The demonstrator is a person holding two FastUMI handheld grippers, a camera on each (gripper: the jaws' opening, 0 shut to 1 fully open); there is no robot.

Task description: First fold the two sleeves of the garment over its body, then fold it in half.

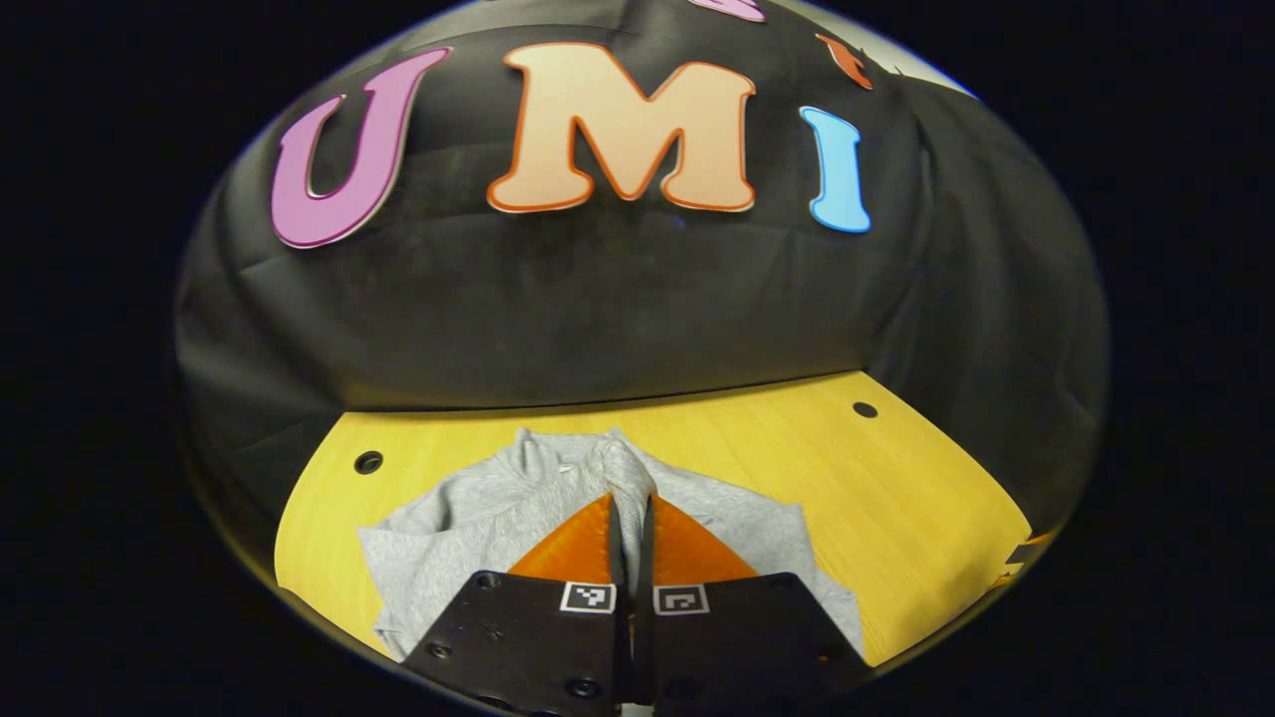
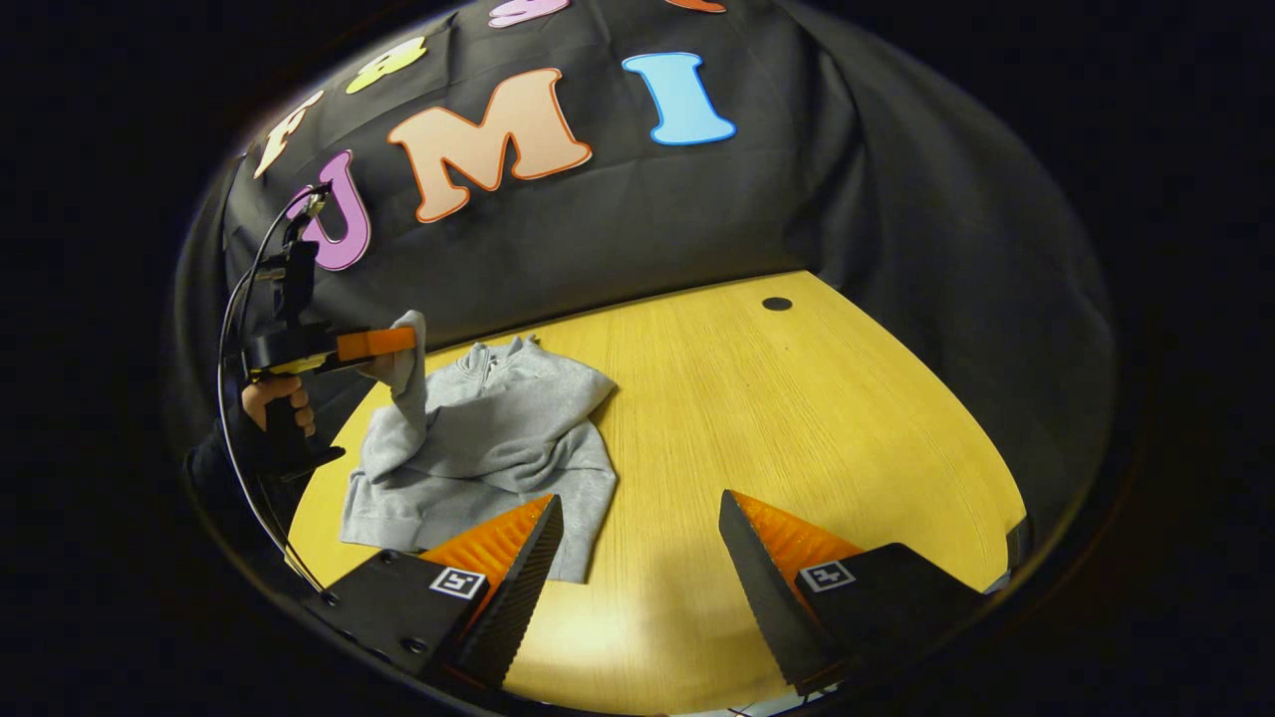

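A grey sweatshirt lies on the yellow wooden table, collar toward the back wall. One sleeve lies folded across its body. My left gripper is shut on the other sleeve and holds it up over the garment; in the right gripper view that sleeve hangs from the left gripper, held by a hand. My right gripper is open above bare table, to the right of the sweatshirt's hem, with nothing between its fingers.
The black cloth wall closes the table's far edge and right side. Small dark holes sit near the table's back corners. Bare wood spreads to the right of the sweatshirt.
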